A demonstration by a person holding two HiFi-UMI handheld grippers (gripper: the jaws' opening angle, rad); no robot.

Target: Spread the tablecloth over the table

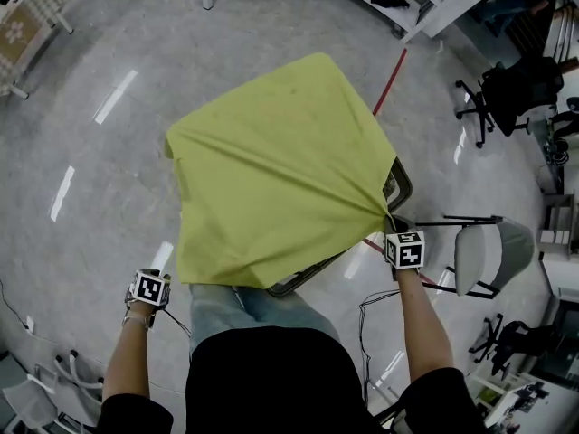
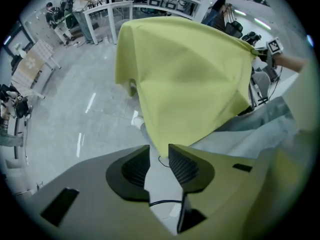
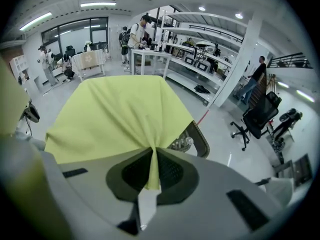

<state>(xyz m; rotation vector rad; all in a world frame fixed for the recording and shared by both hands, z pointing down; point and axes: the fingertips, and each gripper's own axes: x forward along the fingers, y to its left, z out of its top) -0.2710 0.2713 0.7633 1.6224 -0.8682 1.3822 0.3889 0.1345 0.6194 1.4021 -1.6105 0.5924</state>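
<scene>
1. The yellow-green tablecloth (image 1: pixel 280 170) lies draped over the counter (image 1: pixel 399 184), whose near right corner shows bare.
2. The right gripper (image 3: pixel 152 171) has its fingers (image 3: pixel 172 171) clamped on a gathered corner of the cloth, creases fanning from it.
3. The left gripper (image 2: pixel 159 166) is empty with its fingers apart. A cloth tip hangs just beyond them, seemingly untouched.

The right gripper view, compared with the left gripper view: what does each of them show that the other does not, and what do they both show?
Only the right gripper view: the right gripper shut on a bunched corner of the yellow tablecloth, and a red line on the ground. Only the left gripper view: the left gripper with jaws apart and nothing between them, and the person's jeans. Both: the tablecloth draped over the table, and the grey floor.
</scene>
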